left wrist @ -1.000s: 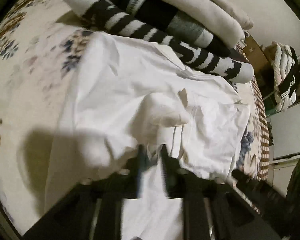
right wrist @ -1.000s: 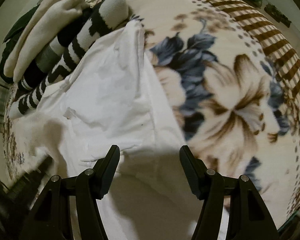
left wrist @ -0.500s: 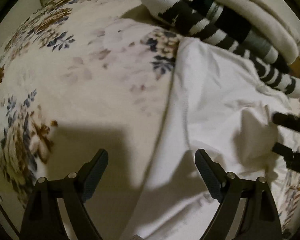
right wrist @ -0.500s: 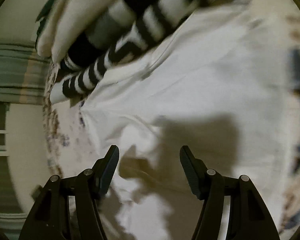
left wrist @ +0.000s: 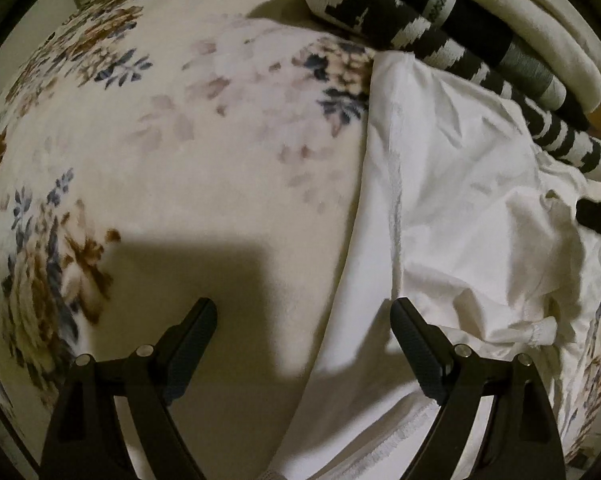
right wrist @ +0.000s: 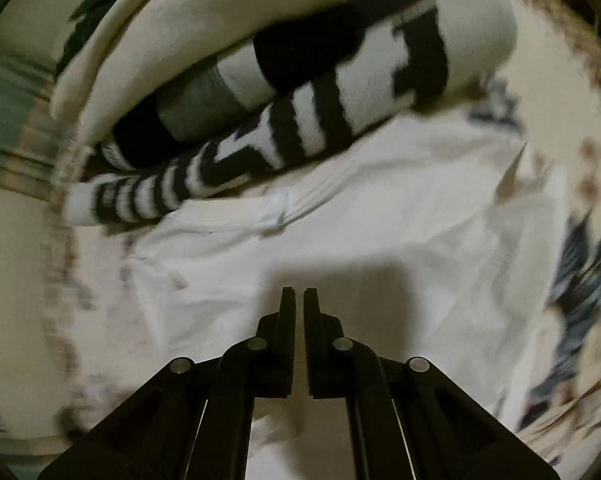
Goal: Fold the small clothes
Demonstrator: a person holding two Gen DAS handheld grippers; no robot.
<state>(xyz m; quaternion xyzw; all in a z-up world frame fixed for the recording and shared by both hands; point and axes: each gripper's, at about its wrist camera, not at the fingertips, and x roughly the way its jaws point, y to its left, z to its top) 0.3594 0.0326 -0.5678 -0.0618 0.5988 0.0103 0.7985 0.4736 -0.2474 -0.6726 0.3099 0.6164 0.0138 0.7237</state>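
Observation:
A white garment (left wrist: 452, 200) lies rumpled on the floral bedspread (left wrist: 180, 152), its left edge running down the middle of the left wrist view. My left gripper (left wrist: 304, 320) is open and empty, straddling that edge just above the cloth. In the right wrist view the same garment (right wrist: 380, 232) fills the middle. My right gripper (right wrist: 299, 300) is shut with nothing visible between its fingers, hovering over the garment. Part of the right gripper (left wrist: 596, 220) shows dark at the right edge of the left wrist view.
A pile of folded clothes sits behind the garment: a black-and-white patterned knit (left wrist: 460, 60), also in the right wrist view (right wrist: 300, 120), and cream knitwear (right wrist: 188, 36) on top. The bedspread stretches left of the garment.
My left gripper let go of the garment, opened and swung left to its edge. My right gripper moved over the garment toward the pile and closed from open to shut.

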